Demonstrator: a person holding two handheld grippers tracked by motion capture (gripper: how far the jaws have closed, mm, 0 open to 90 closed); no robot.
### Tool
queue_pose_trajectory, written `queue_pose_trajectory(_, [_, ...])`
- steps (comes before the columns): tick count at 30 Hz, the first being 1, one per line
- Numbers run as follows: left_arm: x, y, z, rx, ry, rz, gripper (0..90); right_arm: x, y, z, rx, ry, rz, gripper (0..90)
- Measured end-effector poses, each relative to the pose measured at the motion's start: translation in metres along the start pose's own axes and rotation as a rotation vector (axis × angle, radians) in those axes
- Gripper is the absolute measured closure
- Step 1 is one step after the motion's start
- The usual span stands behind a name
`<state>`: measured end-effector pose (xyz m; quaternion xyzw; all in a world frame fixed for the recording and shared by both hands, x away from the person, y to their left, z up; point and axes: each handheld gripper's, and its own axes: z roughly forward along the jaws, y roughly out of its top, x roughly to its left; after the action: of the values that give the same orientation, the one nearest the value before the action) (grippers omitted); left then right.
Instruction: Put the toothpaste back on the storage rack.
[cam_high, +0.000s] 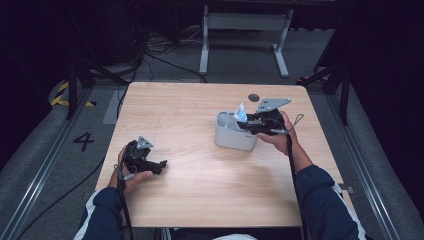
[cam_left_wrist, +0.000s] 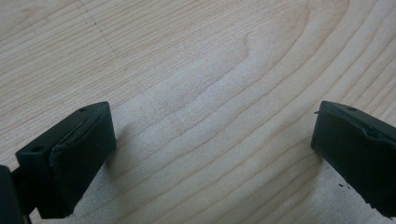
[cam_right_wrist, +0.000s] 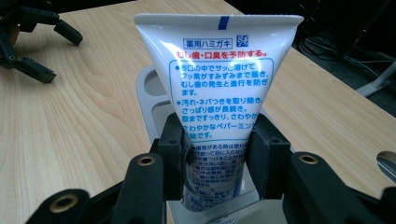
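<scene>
White plastic toothpaste tube (cam_right_wrist: 219, 93), printed in blue and red, stands crimped end up, its lower end down in a compartment of the grey holder (cam_high: 227, 135) on the right half of the table (cam_high: 200, 195). The right tool (cam_right_wrist: 217, 158) pinches the tube across its lower body, one black jaw on each flat face. The left tool (cam_left_wrist: 212, 140) rests low over bare wood near the left edge, jaws spread wide with nothing between them; the high view shows it (cam_high: 150, 162) well apart from the holder.

Handling, as judged: the tube looks light and soft-walled, so a hard squeeze would dent it or push paste toward the cap; the glossy film may slip. The firmest hold is probably low on the body, across the flat faces, where the tool already sits; the thin crimped top would bend.

Clearance: the holder's walls close in around the tube's foot, so a lift should go straight up before any sideways move. Open wood lies to the near side and left of the holder. The far and right table edges are near the holder.
</scene>
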<state>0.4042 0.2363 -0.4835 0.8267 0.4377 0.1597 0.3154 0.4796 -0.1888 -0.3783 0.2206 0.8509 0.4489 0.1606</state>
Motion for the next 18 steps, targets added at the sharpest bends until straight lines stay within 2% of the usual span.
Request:
queue_pose_trajectory(10, [0.0002, -0.0002, 0.0, -0.003, -0.004, 0.001, 0.2, 0.0035, 0.0005, 0.0022, 0.004, 0.018, -0.011, 60.5])
queue_pose_trajectory(18, [0.0001, -0.0003, -0.0001, -0.003, -0.004, 0.001, 0.2, 0.0027, 0.0001, -0.0017, -0.005, -0.008, -0.006, 60.0])
